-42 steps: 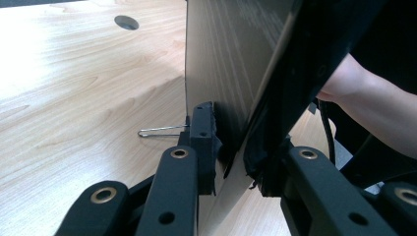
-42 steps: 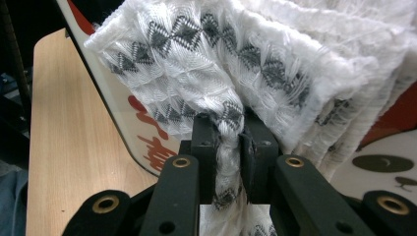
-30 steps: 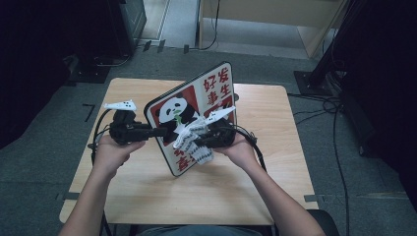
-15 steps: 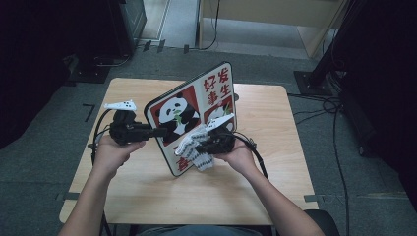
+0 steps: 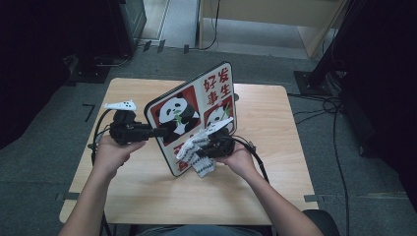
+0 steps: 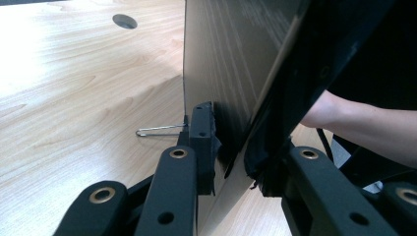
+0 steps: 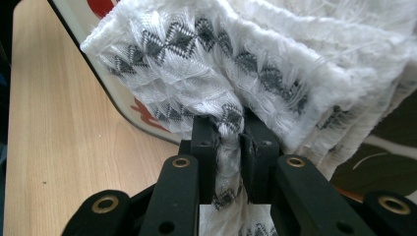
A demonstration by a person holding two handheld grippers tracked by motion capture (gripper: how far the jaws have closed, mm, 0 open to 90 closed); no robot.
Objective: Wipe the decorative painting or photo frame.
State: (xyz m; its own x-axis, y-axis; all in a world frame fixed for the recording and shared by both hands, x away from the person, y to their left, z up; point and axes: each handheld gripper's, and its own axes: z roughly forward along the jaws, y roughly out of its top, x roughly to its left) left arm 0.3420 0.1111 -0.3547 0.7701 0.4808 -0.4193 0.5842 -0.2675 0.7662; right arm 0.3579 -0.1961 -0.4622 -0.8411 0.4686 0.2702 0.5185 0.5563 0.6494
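Note:
A board printed with pandas and red characters (image 5: 196,110) stands tilted on its lower edge on the wooden table (image 5: 275,123). My left gripper (image 5: 158,132) is shut on the board's left edge. In the left gripper view its jaws (image 6: 231,142) clamp the thin panel (image 6: 226,64) from both sides. My right gripper (image 5: 200,149) is shut on a white cloth with a dark woven pattern (image 5: 196,157), which lies against the board's lower front. Close up, the cloth (image 7: 221,64) bunches between the shut pads (image 7: 204,140), with the board's rounded corner (image 7: 129,112) behind it.
A bent wire clip (image 6: 158,130) lies on the table by the board's foot, and a cable hole (image 6: 124,20) sits farther off. Cables (image 5: 314,115) trail across the floor at the right. Wooden furniture (image 5: 275,14) stands at the back.
My right hand has slid the cloth down the board's face toward its lower edge. The left hand and the board have stayed put.

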